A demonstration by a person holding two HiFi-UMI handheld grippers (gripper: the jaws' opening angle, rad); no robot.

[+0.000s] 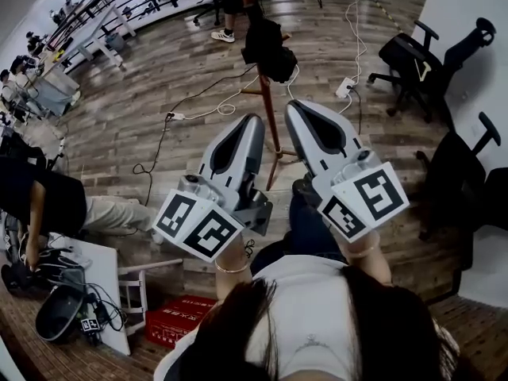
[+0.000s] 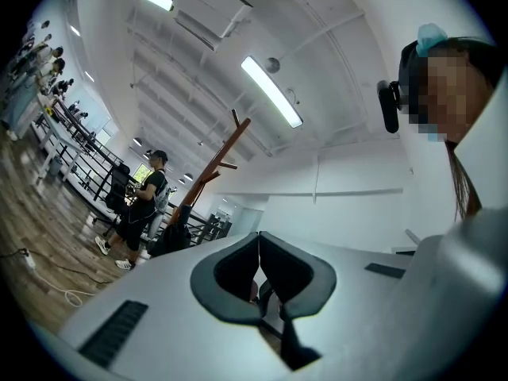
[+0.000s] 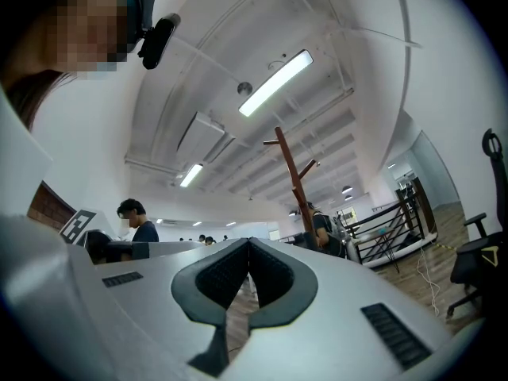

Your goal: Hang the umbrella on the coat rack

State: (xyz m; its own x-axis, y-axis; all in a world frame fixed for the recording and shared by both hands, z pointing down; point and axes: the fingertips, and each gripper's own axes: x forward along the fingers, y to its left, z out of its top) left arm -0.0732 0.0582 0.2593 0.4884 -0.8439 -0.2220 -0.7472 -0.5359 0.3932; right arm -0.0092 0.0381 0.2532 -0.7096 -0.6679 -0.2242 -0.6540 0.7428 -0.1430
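Both grippers are raised side by side and aimed forward at the coat rack [image 1: 268, 109]. Its wooden pole stands just beyond their tips and shows in the gap between them from the head view. That suits lining up on the rack rather than reaching for anything on the floor [image 1: 159, 78]. The left gripper [image 2: 259, 240] has its jaws pressed together tip to tip with nothing between the pads. The right gripper [image 3: 248, 244] is closed in the same way and is just as empty. So neither carries the umbrella, and no view shows one plainly. A dark bundle [image 1: 266, 46] hangs on the rack ahead of and above the two tips. It may be a bag or the folded umbrella; I cannot tell which. If it is the umbrella, the hanging looks done and the closed, empty jaws fit that. If not, the umbrella is out of sight.
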